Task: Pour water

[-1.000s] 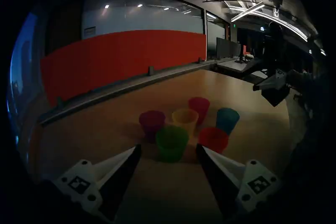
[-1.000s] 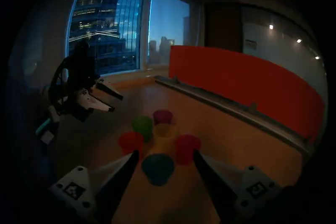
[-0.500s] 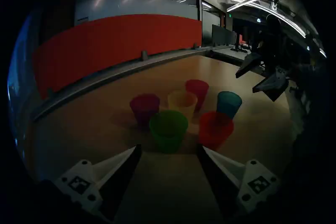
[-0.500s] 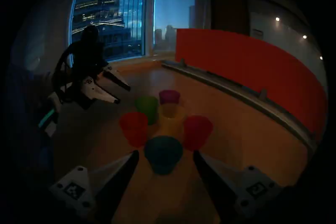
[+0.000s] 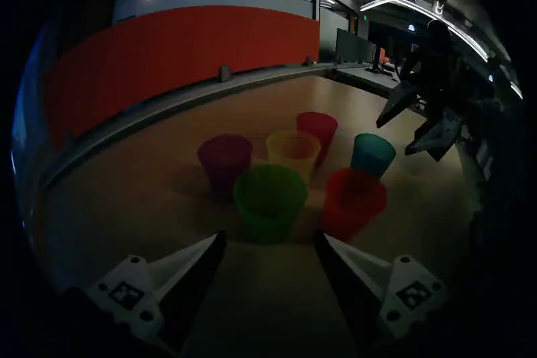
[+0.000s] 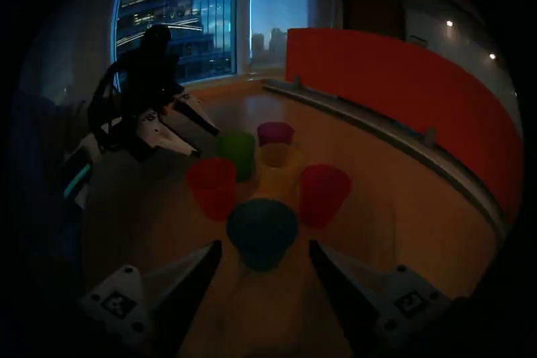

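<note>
Several coloured plastic cups stand clustered on a wooden table. In the left gripper view the green cup (image 5: 270,201) is nearest, just ahead of my open left gripper (image 5: 268,244), with the purple cup (image 5: 225,160), yellow cup (image 5: 293,152), red cup (image 5: 352,201), crimson cup (image 5: 317,131) and teal cup (image 5: 372,154) around it. In the right gripper view the teal cup (image 6: 262,232) sits just ahead of my open right gripper (image 6: 264,250), with nothing between its fingers. The right gripper (image 5: 417,123) hangs beyond the teal cup; the left gripper (image 6: 194,129) is beside the green cup (image 6: 236,153).
A red partition (image 5: 174,56) with a rail runs along the table's far edge. Large windows (image 6: 201,15) show a dusk skyline. The room is dim. Bare tabletop (image 6: 403,217) lies around the cup cluster.
Both grippers have moved closer to the cup cluster; the cups loom larger and nearer in each view. Both stay open.
</note>
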{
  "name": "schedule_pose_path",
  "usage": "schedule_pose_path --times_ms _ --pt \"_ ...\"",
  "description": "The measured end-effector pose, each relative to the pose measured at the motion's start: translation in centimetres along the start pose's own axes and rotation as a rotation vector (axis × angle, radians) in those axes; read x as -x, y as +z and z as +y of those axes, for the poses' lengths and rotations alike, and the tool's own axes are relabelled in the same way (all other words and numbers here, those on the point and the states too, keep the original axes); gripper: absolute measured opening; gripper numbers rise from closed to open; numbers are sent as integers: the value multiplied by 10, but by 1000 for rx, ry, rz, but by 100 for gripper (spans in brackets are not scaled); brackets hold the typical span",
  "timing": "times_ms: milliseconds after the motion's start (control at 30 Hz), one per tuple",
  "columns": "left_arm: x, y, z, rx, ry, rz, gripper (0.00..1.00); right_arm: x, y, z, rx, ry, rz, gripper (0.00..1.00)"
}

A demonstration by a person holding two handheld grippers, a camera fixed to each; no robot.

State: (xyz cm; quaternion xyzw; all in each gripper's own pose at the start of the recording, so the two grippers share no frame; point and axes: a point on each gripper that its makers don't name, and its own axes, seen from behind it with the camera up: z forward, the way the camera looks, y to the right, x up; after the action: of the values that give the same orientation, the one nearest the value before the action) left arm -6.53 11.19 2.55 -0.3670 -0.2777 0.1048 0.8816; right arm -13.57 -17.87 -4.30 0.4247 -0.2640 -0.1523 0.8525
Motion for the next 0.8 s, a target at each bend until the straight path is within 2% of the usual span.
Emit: schedule_pose_path --times_ms 367,800 --pt "-2 19 3 30 6 -13 97 13 21 -3 -26 -7 -39 97" --pt "-16 36 2 42 17 -4 97 10 40 -6 -45 -27 -47 96"
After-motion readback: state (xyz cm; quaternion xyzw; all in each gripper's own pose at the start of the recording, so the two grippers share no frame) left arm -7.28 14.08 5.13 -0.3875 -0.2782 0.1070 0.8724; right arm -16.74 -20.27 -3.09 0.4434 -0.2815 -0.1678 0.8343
